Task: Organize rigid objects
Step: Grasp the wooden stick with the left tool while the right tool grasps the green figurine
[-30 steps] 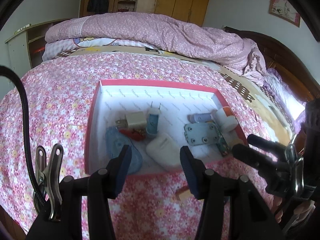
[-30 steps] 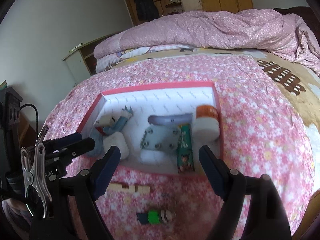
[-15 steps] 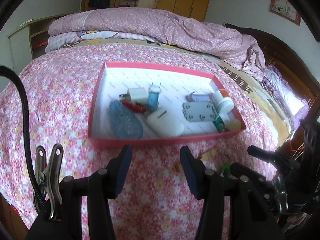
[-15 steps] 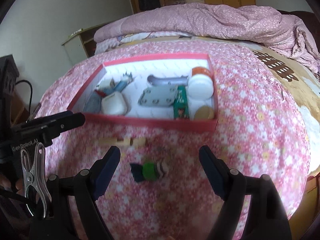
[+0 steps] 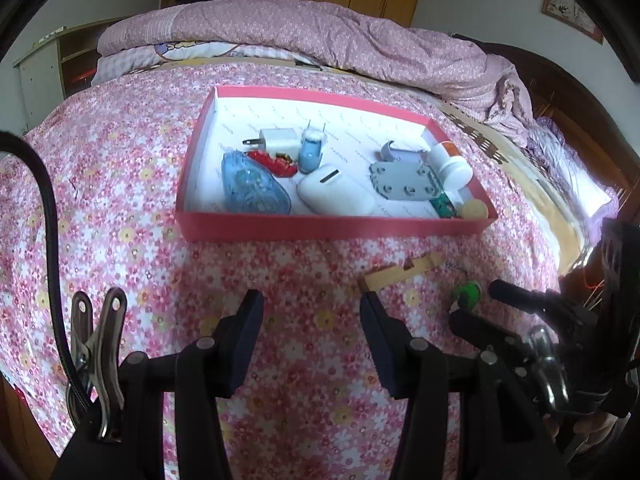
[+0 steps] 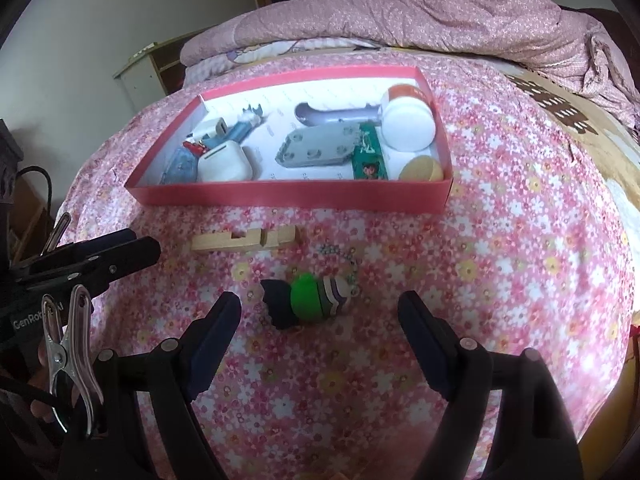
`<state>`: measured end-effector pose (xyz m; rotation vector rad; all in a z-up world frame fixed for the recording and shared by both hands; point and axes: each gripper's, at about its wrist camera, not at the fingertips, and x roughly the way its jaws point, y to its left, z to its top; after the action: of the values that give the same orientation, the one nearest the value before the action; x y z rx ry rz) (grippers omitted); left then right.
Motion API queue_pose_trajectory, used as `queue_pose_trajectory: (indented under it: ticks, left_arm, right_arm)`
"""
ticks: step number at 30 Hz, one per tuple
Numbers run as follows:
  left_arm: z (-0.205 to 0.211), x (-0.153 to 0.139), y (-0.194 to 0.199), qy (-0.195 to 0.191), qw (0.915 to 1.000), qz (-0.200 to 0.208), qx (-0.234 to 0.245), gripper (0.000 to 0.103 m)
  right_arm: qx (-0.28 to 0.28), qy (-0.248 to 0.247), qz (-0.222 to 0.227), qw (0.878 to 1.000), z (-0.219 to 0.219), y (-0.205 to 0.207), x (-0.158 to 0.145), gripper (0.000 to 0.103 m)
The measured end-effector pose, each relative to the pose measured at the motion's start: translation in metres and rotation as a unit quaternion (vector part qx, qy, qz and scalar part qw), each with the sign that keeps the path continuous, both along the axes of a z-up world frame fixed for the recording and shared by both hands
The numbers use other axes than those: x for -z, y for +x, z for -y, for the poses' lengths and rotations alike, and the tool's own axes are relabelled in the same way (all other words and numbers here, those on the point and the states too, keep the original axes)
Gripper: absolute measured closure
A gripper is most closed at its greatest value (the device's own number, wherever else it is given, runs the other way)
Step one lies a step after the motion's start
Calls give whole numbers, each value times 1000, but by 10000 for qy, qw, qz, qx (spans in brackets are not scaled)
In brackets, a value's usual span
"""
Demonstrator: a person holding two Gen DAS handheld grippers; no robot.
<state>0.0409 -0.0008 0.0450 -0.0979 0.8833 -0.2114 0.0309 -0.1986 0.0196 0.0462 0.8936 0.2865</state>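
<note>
Right wrist: keychain figure (image 6: 314, 300) lying sideways, wooden block (image 6: 244, 241) crosswise

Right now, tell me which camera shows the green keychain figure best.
The right wrist view: the green keychain figure lies whole and unblocked on the bedspread ahead of the open right gripper. In the left wrist view it is small, near the edge, partly hidden behind the right gripper's finger.

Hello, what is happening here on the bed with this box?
A person is sorting small hard objects into a shallow pink cardboard box on the flowered bedspread. Both claws are open and empty. The right claw hangs just before a green and purple keychain figure; the left claw is near a notched wooden block. Both objects lie outside the box.
</note>
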Motion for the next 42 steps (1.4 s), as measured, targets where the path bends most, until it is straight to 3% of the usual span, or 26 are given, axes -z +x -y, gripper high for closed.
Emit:
queue_pose_trajectory:
  ticks: [6,10,13,15,17,24,26,31,37,42]
  left_arm:
    - [-1,4,-1,0,10000,-19,-2,50]
    - [-3,7,-1,-49,10000,-54,-20,50]
    - [-5,9,-2,-53,10000,-63,-32,50]
    - [-5,10,-3,-73,9999,-72,-54,50]
    - [-6,10,-3,-121,9998,-112,-88,50]
    - [6,6,-3,-296,9992,-220,-138,49]
    - [11,5,1,-407,9985,-316,-177,39]
    - [26,4,9,-632,9965,-441,-337,35]
    - [53,11,19,-521,9961,-509,-503,28]
    - [73,11,27,-346,9973,-357,-536,23]
  right_arm:
    - [132,-325,276,9990,-7,-4,7,20]
    - [158,-802,457,9956,-20,-7,13,20]
    - [239,-653,440,9966,-15,-7,12,21]
    - [381,-578,478,9965,-9,-8,10,31]
    - [499,-570,534,9957,-4,-9,8,52]
    - [546,-186,458,9973,15,-11,5,53]
    - [602,-176,459,9970,20,-13,4,53]
    - [683,-193,416,9966,36,-17,7,52]
    - [757,-146,488,9958,48,-24,8,52]
    - [790,180,491,9955,62,-30,10,52]
